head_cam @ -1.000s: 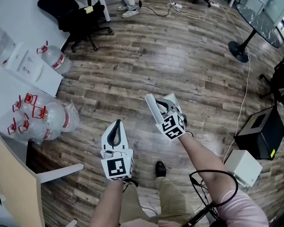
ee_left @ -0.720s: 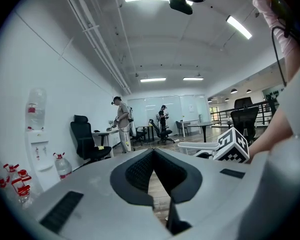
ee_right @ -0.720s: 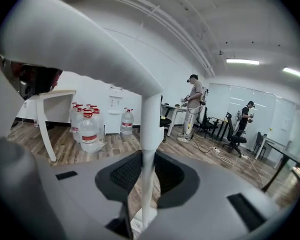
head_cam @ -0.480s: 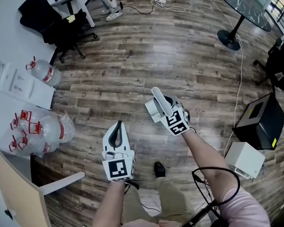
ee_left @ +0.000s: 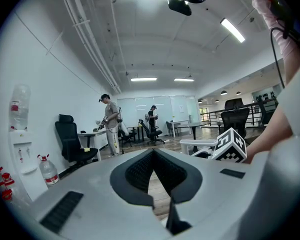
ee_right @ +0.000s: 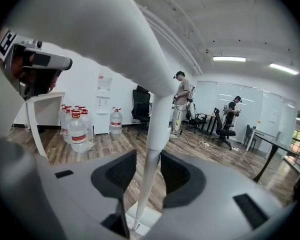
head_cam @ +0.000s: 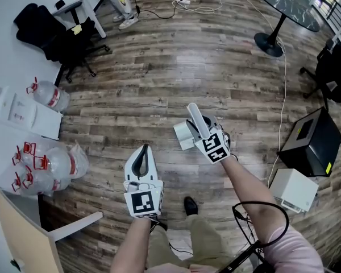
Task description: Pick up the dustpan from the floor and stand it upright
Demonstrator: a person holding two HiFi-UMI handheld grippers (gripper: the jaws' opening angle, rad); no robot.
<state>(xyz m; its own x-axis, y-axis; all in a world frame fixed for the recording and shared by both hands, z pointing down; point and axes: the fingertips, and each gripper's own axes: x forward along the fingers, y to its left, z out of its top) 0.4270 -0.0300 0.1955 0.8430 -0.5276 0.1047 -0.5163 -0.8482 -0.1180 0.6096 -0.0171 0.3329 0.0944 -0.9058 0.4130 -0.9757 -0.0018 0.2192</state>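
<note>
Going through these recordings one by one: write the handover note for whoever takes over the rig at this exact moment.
Left gripper: jaws together, nothing between them, held low in front of the person.
Right gripper: shut on the long white handle of the white plastic dustpan; the handle points up and the pan hangs below the jaws.
Done: the dustpan is picked up and appears clear of the wood-plank floor.
Left: lower it, stand it upright on the floor, then release.
</note>
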